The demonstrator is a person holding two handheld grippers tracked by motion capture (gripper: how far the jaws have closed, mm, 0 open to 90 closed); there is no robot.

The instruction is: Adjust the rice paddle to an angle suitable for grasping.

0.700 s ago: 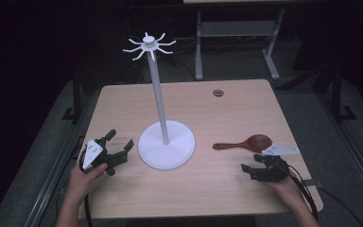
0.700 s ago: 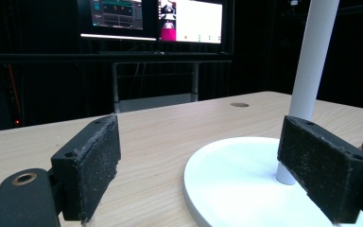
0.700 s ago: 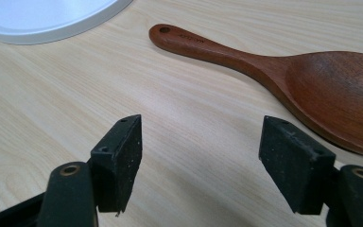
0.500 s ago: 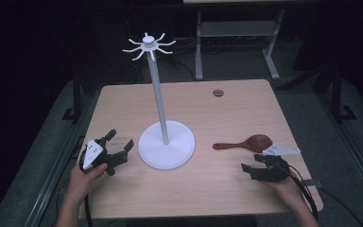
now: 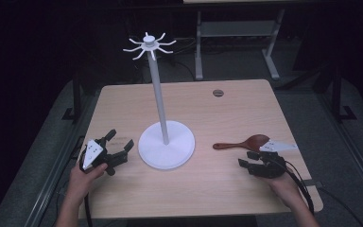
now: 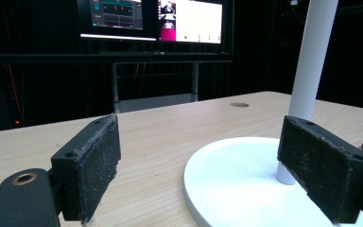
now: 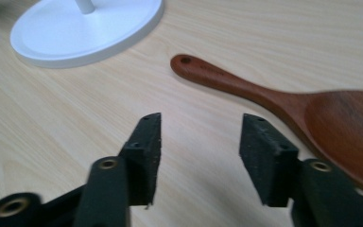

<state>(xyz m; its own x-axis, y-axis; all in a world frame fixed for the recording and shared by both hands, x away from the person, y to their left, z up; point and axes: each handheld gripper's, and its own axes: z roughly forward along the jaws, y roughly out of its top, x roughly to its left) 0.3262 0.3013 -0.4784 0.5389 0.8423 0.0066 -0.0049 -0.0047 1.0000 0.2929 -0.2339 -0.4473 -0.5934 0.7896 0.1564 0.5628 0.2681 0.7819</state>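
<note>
Reaching for the wooden spoon (image 5: 246,142) seems to be the work in hand: the right tool (image 7: 199,139) hovers low over the table (image 5: 217,189), its jaws about half open w/ nothing between them. The spoon lies flat just ahead and to one side of these jaws, not touching them, handle end w/ a small hole toward the white stand (image 5: 166,150), bowl toward the table's right edge. I judge the jaws are set this wide because the handle is thin and needs only a modest gap to slip in.

The left tool (image 5: 116,153) rests at the left side of the stand's round base, jaws wide open, holding nothing. In the left gripper view the base (image 6: 236,184) and the pole (image 6: 309,61) stand between and beyond the pads (image 6: 94,165), but I see no contact. Probably it waits there to steady the stand, bc a tall thin pole w/ hooks (image 5: 147,46) on top could tip when something is hung on it.

Next move, I think: shift the right tool over the handle, then close.
</note>
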